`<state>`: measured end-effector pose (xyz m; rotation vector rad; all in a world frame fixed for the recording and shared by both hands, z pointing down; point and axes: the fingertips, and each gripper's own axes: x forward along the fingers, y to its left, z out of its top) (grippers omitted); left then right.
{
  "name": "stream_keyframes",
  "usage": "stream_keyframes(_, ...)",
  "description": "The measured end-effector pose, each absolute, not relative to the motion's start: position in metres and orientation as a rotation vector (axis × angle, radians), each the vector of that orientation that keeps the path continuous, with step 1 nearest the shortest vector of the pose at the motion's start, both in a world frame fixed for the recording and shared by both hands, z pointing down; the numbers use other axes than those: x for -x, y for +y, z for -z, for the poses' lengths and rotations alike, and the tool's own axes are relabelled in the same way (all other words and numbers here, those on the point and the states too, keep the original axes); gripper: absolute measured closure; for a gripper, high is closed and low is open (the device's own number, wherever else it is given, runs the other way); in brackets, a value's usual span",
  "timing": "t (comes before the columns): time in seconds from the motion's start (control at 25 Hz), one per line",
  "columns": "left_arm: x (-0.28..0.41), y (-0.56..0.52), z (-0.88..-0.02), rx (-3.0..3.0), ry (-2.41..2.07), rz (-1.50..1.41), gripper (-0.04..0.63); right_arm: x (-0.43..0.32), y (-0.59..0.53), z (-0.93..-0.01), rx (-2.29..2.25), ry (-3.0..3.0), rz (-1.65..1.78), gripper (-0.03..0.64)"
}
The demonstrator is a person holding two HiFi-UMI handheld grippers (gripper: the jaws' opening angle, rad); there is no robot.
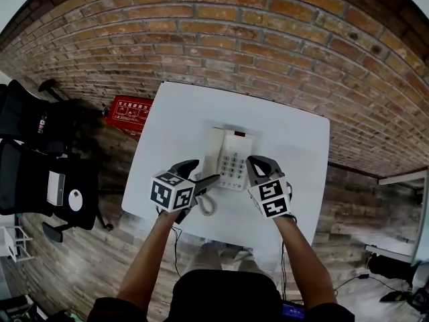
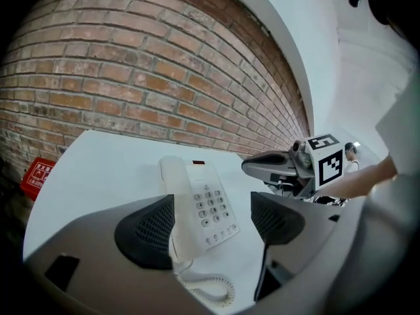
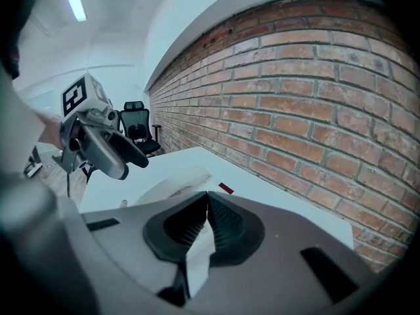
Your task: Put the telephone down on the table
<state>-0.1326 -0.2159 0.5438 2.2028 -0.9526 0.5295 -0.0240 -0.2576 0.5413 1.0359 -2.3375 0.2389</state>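
Note:
A white telephone (image 1: 232, 155) lies flat on the white table (image 1: 295, 146), its handset (image 1: 213, 149) resting along its left side and a coiled cord (image 1: 208, 205) trailing toward the front edge. My left gripper (image 1: 198, 174) hovers above the phone's near left corner, open, with nothing between the pads. In the left gripper view the telephone (image 2: 209, 205) shows beyond the spread pads (image 2: 152, 231). My right gripper (image 1: 257, 164) hangs just right of the keypad, shut and empty; its pads (image 3: 220, 223) meet in the right gripper view.
The brick wall (image 1: 268, 39) stands right behind the table. Black office chairs (image 1: 47, 180) and a red box (image 1: 129, 111) are on the floor to the left. Wooden floor lies beyond the table's right edge (image 1: 327, 180).

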Motion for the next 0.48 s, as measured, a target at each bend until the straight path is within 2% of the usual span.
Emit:
stream_keyframes(0.2,0.124,-0.206,-0.516,-2.248,-1.003,-0.493,0.244,0.021,-0.245,-0.517,-1.023,-2.386,-0.232,0.604)
stream_keyframes(0.48,0.121,-0.193,-0.478,-2.294,-1.154,-0.414,0.353,0.021,-0.224,-0.476,-1.009,-2.481,-0.201,0.604)
